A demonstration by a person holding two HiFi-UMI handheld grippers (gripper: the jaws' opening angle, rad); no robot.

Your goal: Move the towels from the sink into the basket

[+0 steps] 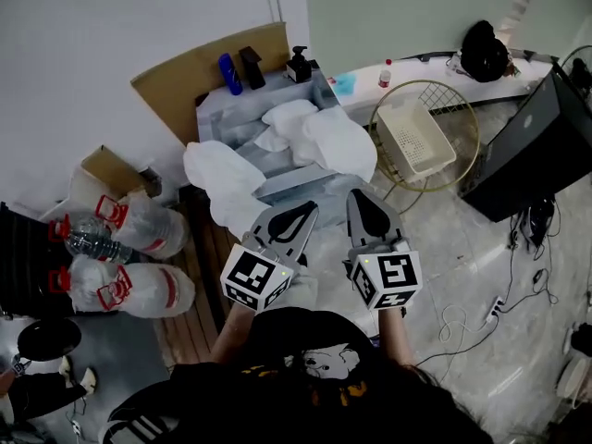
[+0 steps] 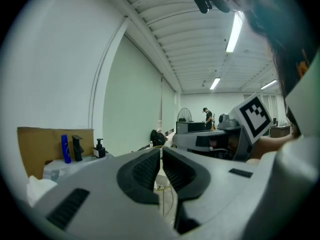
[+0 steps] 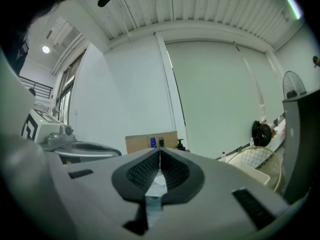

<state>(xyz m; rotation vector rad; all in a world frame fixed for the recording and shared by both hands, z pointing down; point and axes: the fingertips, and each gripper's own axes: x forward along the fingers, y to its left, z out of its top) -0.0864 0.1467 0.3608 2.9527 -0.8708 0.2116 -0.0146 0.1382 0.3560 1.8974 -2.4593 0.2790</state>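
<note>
Bags of plastic bottles [image 1: 139,234] lie on the floor at 9 o'clock. At 11 o'clock a cardboard sheet [image 1: 180,81] backs the sink [image 1: 227,109], with a blue bottle [image 1: 229,74], a black faucet [image 1: 252,67] and a soap dispenser [image 1: 299,66] along its far edge. The white, crumpled towels [image 1: 319,137] lie heaped in the sink at 12 o'clock, one draped over its near left edge. The left gripper [image 1: 313,205] and right gripper [image 1: 355,193] hover near them, jaws clenched, empty. The white slatted basket [image 1: 400,107] sits at 2 o'clock inside a gold wire ring [image 1: 467,109]. A black laptop [image 1: 536,146] is at 3 o'clock.

Bright, even ceiling-tube light [image 2: 234,31] — soft shadows; gripper views fisheye-warped, dark vignette corners, foreground blurred.
</note>
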